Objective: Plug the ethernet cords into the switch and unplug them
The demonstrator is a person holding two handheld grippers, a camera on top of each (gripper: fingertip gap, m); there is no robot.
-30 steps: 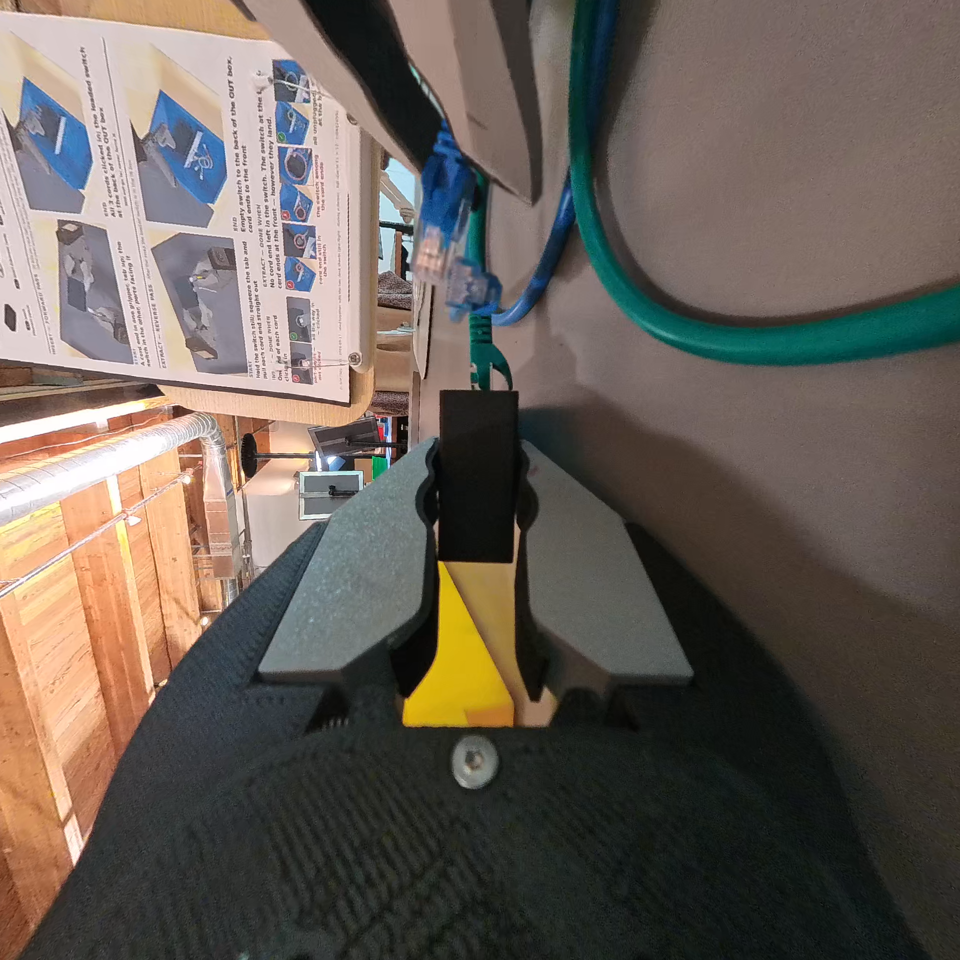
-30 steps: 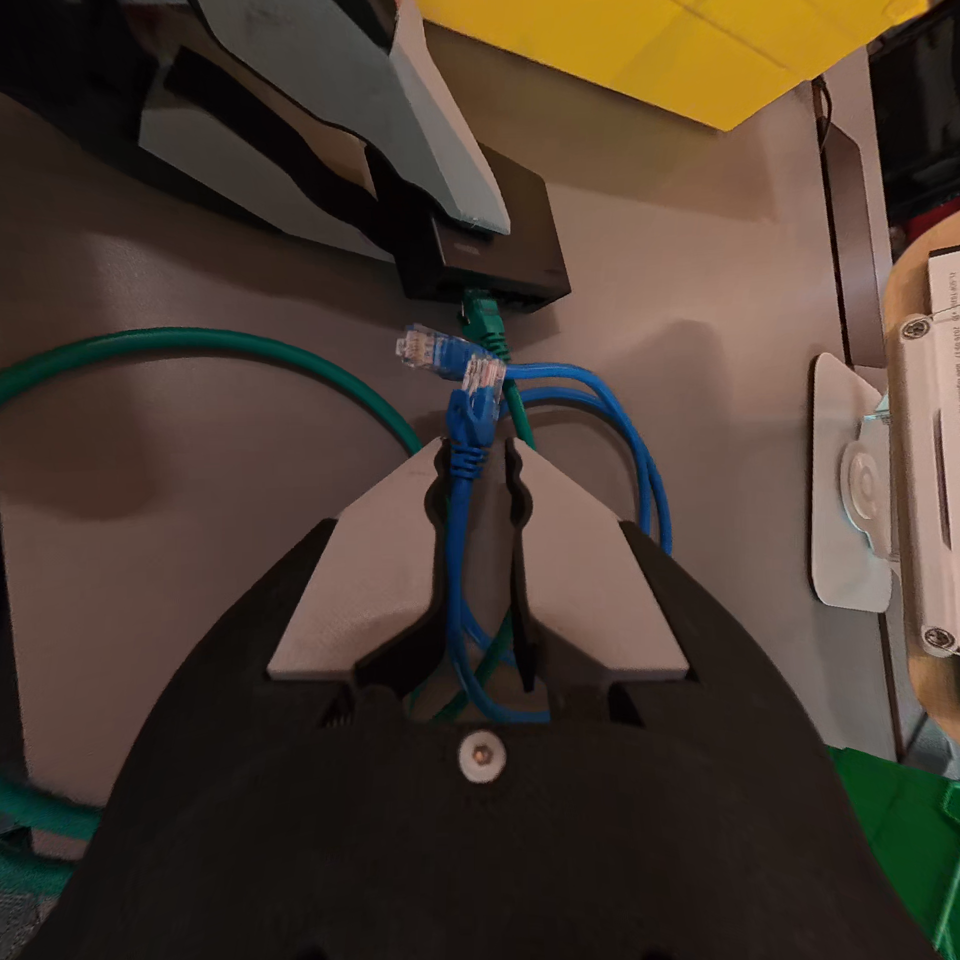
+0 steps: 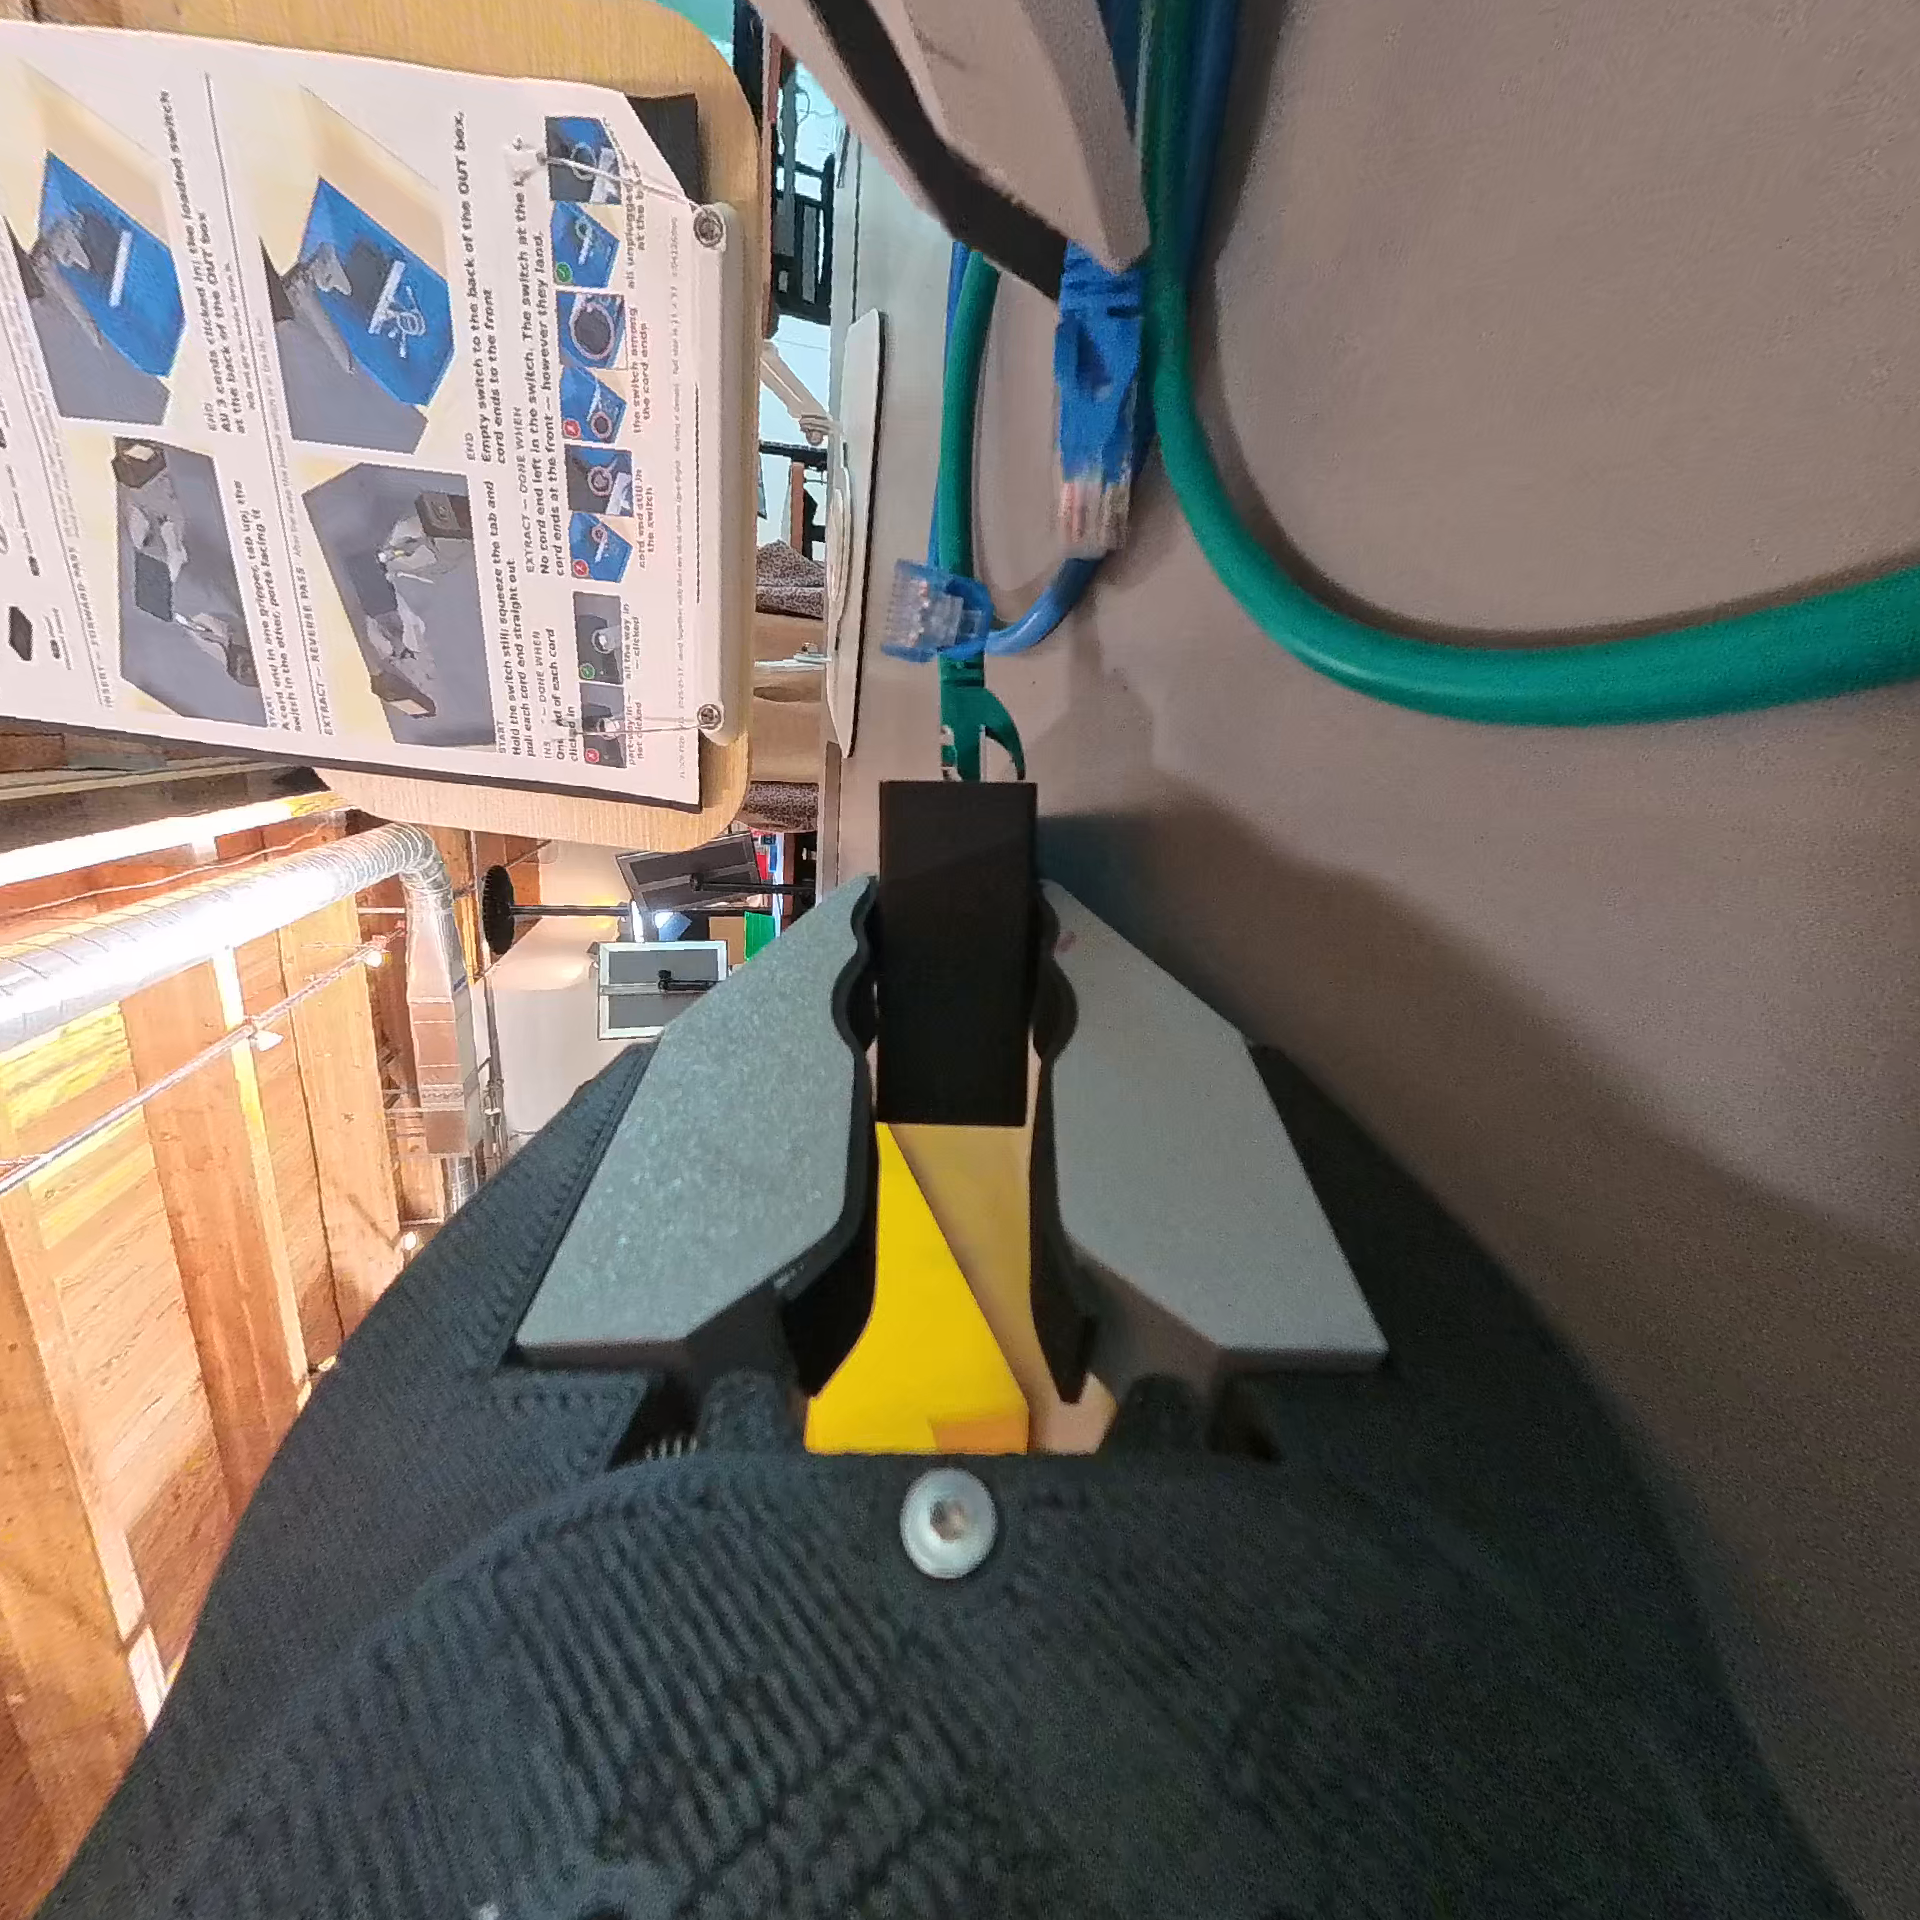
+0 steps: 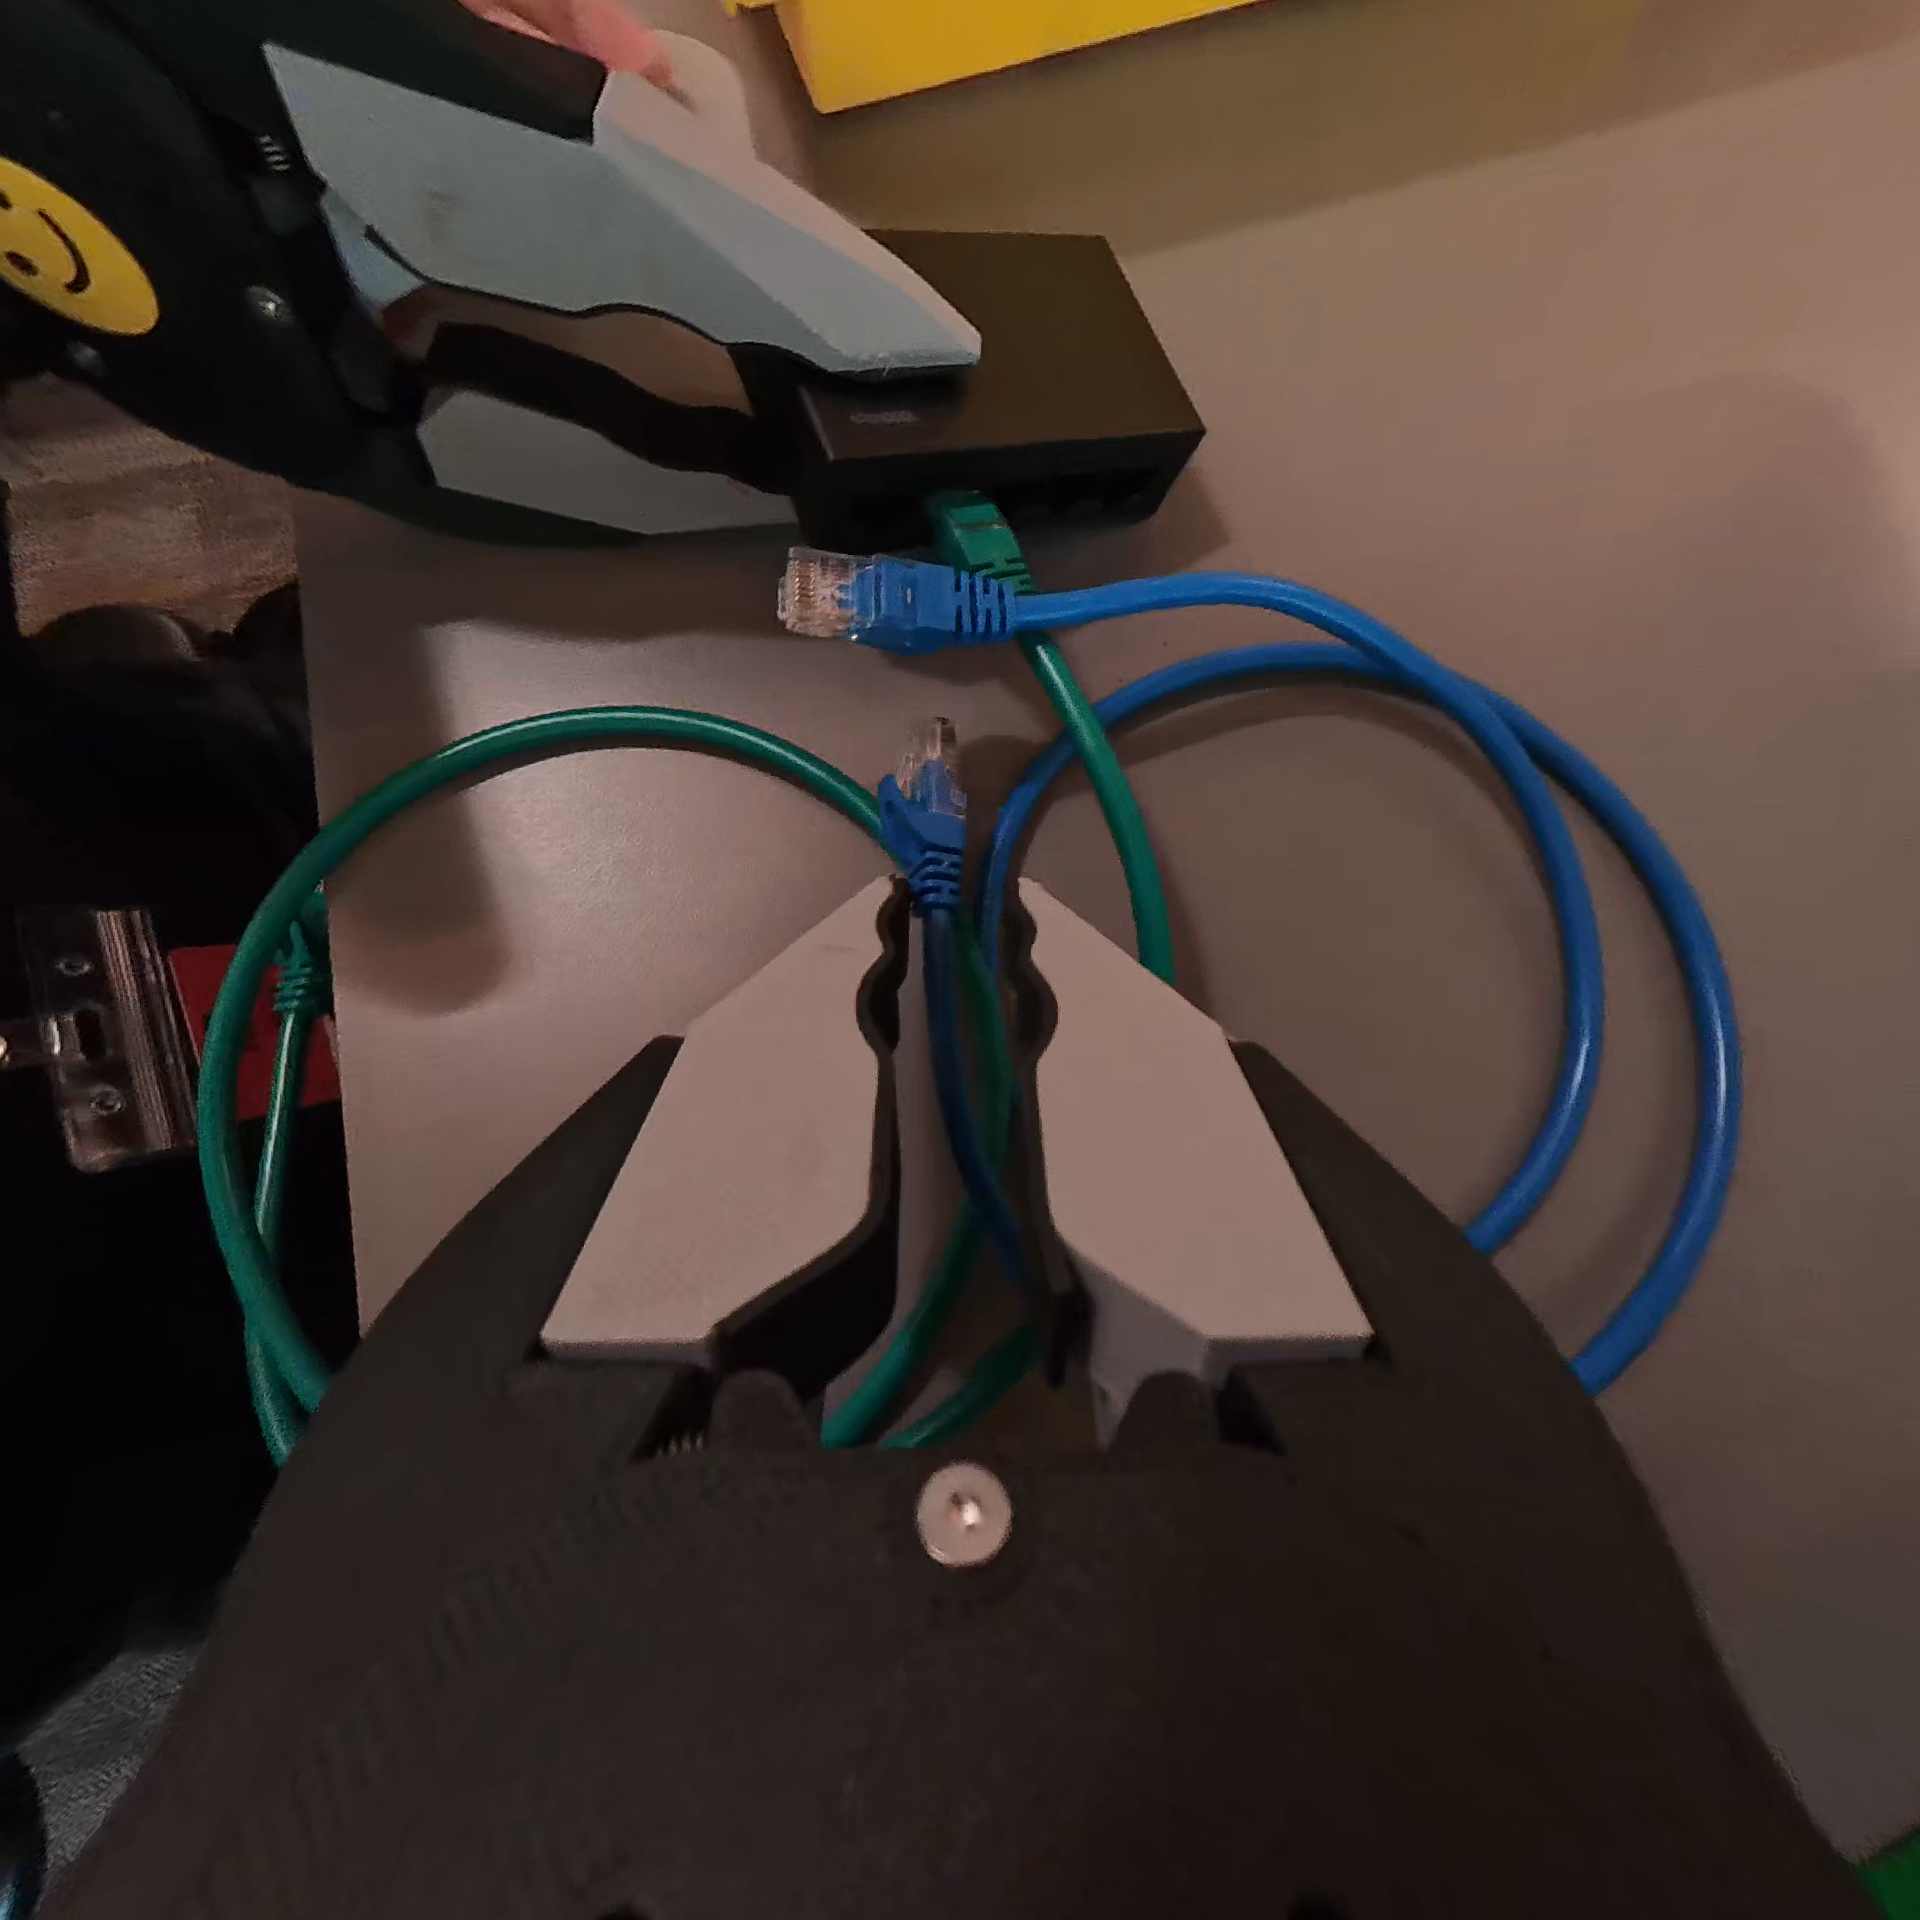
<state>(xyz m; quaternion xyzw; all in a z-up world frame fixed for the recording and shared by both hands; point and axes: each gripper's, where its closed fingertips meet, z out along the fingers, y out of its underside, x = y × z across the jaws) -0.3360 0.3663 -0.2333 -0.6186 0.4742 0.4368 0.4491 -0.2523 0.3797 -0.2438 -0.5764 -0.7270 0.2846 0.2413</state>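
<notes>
While the left gripper (image 3: 956,914) is clamping its grey fingers on the small black plastic network switch (image 4: 1023,374), that box is lying on the matte grey tabletop (image 4: 1507,436) with its port side facing the right gripper (image 4: 956,904). A green ethernet cord (image 4: 1091,748) is sitting plugged into one port of the switch, its plug (image 4: 977,535) seated in the socket, and its length is looping off toward the table's left edge. The right gripper is pinching a blue ethernet cord (image 4: 1558,831) just behind its booted plug (image 4: 925,790), whose clear tip is pointing toward the switch but standing apart from it. The blue cord's other plug (image 4: 883,597) is lying loose on the table just in front of the switch, beside the green plug. A yellow box (image 4: 935,42) is sitting beyond the switch, and in the left wrist view a laminated instruction sheet on a wooden board (image 3: 364,416) is standing past the table's edge.
</notes>
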